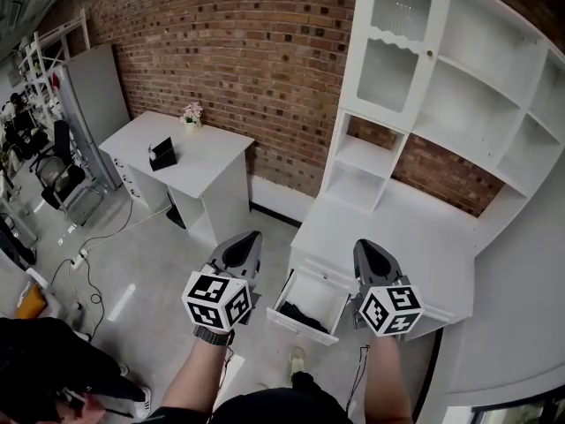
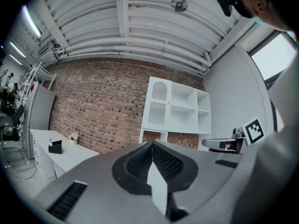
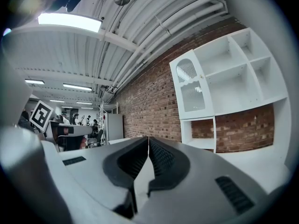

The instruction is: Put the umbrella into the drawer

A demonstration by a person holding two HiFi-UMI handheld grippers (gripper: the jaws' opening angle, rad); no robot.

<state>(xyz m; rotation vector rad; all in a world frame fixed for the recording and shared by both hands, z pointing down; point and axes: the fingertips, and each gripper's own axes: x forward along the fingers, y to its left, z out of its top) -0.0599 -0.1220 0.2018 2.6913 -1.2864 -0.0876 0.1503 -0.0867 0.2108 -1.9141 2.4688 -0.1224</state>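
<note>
The white drawer [image 1: 298,324] stands pulled out of the low cabinet, below and between my two grippers. A dark thing [image 1: 305,315] lies in its front part; it is too small to tell whether it is the umbrella. My left gripper [image 1: 251,237] is held up level to the left of the drawer, jaws shut and empty; in the left gripper view its tips [image 2: 152,144] meet. My right gripper [image 1: 365,245] hangs above the cabinet top, also shut with nothing in it [image 3: 148,138].
A tall white shelf unit [image 1: 459,104] rises over the cabinet top [image 1: 424,228] against the brick wall. A white desk [image 1: 203,162] at the left carries a black holder [image 1: 162,155] and flowers [image 1: 192,113]. Cables [image 1: 88,263] cross the floor; a person [image 1: 53,369] is at bottom left.
</note>
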